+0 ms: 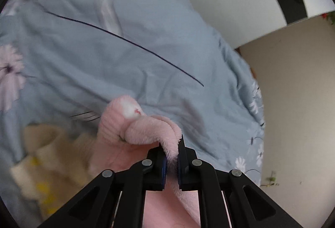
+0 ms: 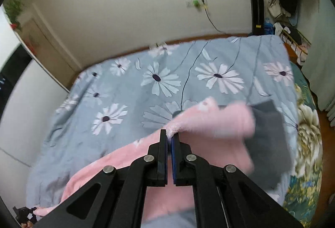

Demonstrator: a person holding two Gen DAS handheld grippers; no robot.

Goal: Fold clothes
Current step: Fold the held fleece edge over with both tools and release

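Motion blur smears the cream and yellow fabric heap at the left wrist view's lower left, and a dark grey cloth lies partly under the garment. The left claw is clamped on a rolled edge of the fluffy pink fleece garment. The right claw pinches another edge of it, jaws nearly together. The garment hangs bunched over the blue daisy-print quilt on the bed.
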